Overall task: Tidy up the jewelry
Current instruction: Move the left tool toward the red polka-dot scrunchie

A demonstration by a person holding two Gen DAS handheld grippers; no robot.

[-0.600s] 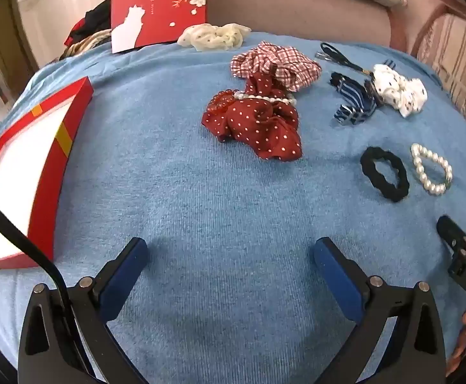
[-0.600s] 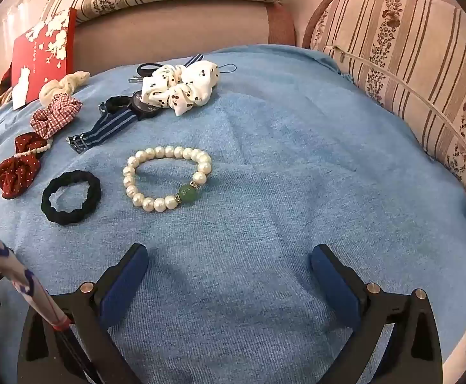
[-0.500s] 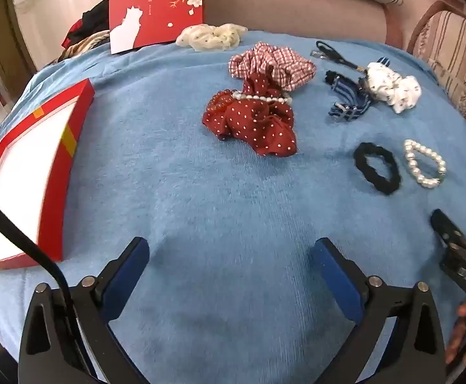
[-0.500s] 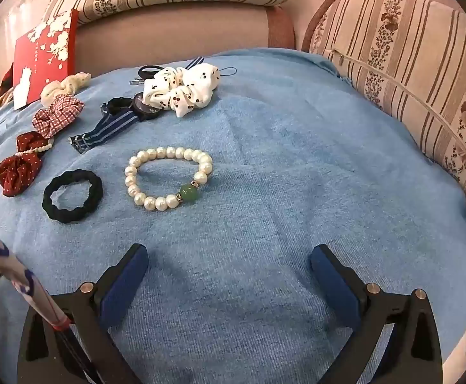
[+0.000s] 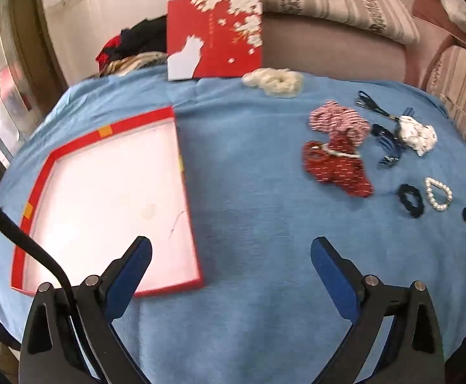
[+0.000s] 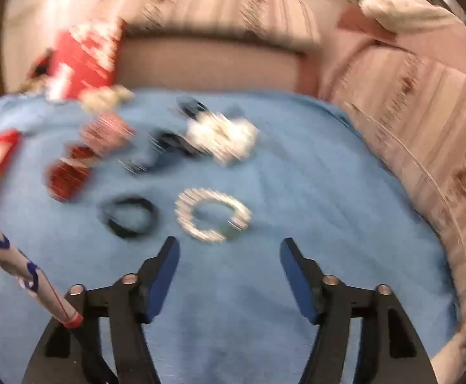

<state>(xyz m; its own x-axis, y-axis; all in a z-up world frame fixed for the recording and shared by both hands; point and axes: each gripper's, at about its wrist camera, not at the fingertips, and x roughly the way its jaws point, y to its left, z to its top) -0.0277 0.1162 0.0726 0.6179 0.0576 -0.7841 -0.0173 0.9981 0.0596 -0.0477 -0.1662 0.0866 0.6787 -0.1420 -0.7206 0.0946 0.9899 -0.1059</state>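
On the blue terry cloth [image 5: 249, 192] that covers the surface, a shallow red box with a white inside [image 5: 104, 198] lies open at the left, holding nothing. Above its near right corner hover the left tongs [image 5: 231, 252], spread wide and gripping nothing; their left blue pad hangs over the box's white floor.

Well to the right lie the hair pieces: a red dotted bow with a string of pearls [image 5: 335, 166], a red-and-white checked scrunchie [image 5: 338, 121] touching its far side, a cream scrunchie [image 5: 274, 81] further back, a navy striped clip [image 5: 388, 147], and a white dotted scrunchie [image 5: 417, 134] just beside it. Nearer the front edge, a black hair tie [image 5: 410, 200] sits just beside a white pearl bracelet [image 5: 437, 193].

The right-wrist view is blurred. The right tongs [image 6: 229, 249] hang partly open and empty just short of the pearl bracelet [image 6: 212, 214], with the black hair tie [image 6: 130, 217] to its left.

A red lid with white blossoms [image 5: 213, 35] leans upright against the striped sofa [image 5: 329, 6] behind.
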